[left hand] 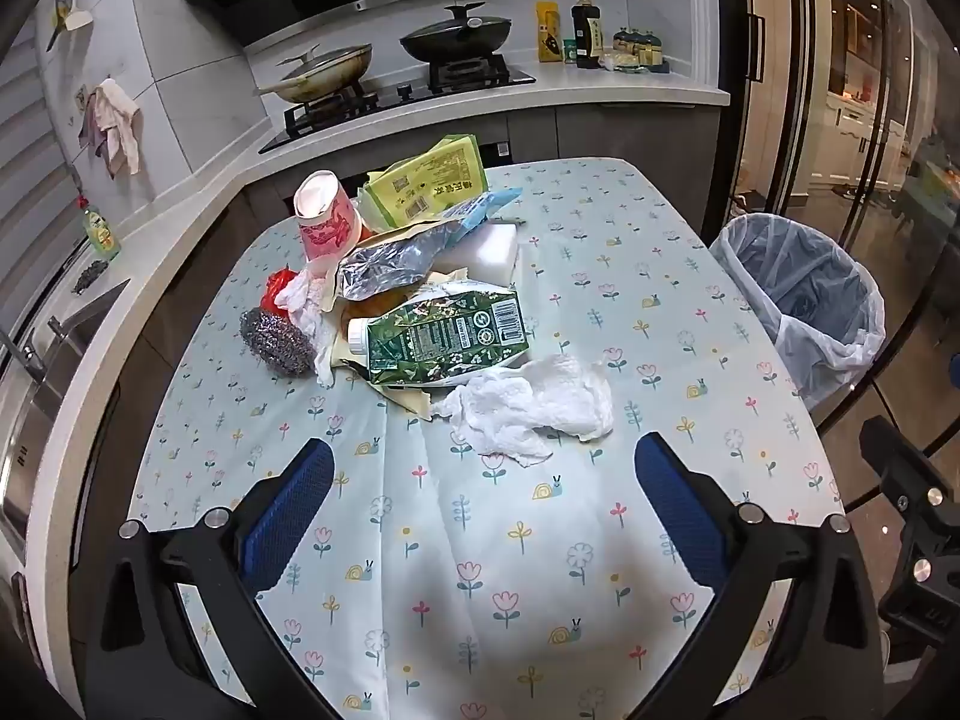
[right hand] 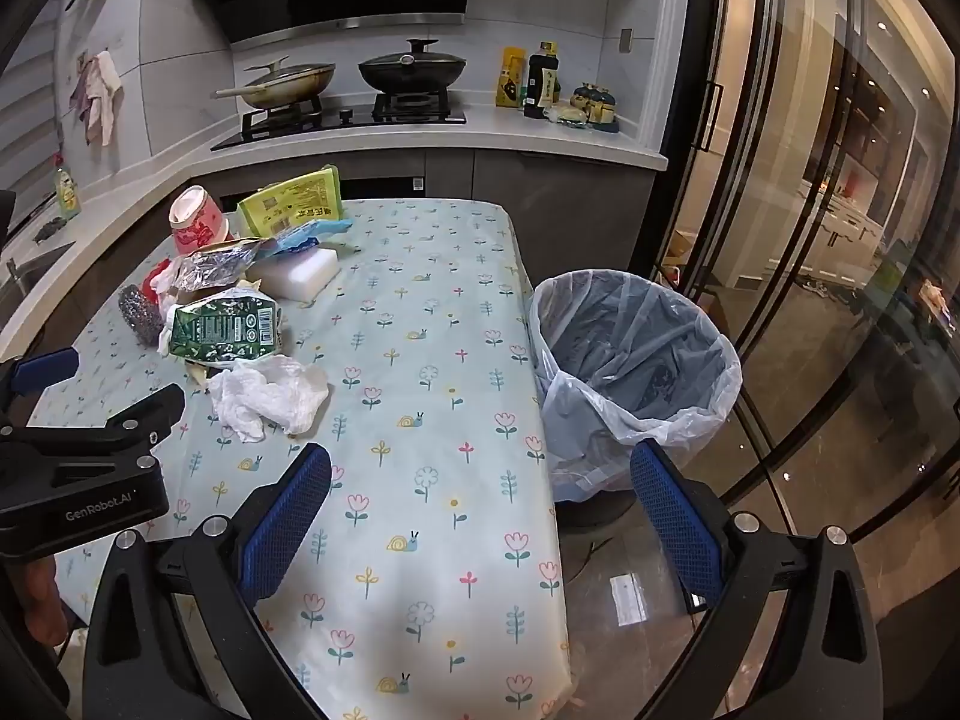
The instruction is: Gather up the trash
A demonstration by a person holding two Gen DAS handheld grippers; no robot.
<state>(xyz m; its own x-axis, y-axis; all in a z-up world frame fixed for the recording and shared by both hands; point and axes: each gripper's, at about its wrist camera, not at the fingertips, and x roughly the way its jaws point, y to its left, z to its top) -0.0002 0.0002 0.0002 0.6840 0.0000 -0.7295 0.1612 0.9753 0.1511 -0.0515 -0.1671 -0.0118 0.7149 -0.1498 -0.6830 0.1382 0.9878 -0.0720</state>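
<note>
A heap of trash lies on the flowered tablecloth (left hand: 480, 540): a crumpled white tissue (left hand: 540, 408), a green carton (left hand: 447, 333), a steel scourer (left hand: 276, 339), a foil wrapper (left hand: 390, 267), a pink paper cup (left hand: 324, 216), a yellow packet (left hand: 429, 186) and a white foam block (left hand: 495, 246). My left gripper (left hand: 483, 480) hovers open just short of the tissue, nothing between its blue pads. My right gripper (right hand: 480, 480) is open above the table's right edge, with the tissue (right hand: 270, 396) and carton (right hand: 228, 327) to its left. The lined bin (right hand: 630, 372) stands on the floor right of the table.
A counter with a gas hob, two lidded pans (left hand: 456, 36) and bottles (left hand: 585, 30) runs behind the table. A sink (left hand: 54, 360) lies at the left. Glass sliding doors (right hand: 810, 240) close off the right. The left gripper's body (right hand: 84, 468) shows in the right wrist view.
</note>
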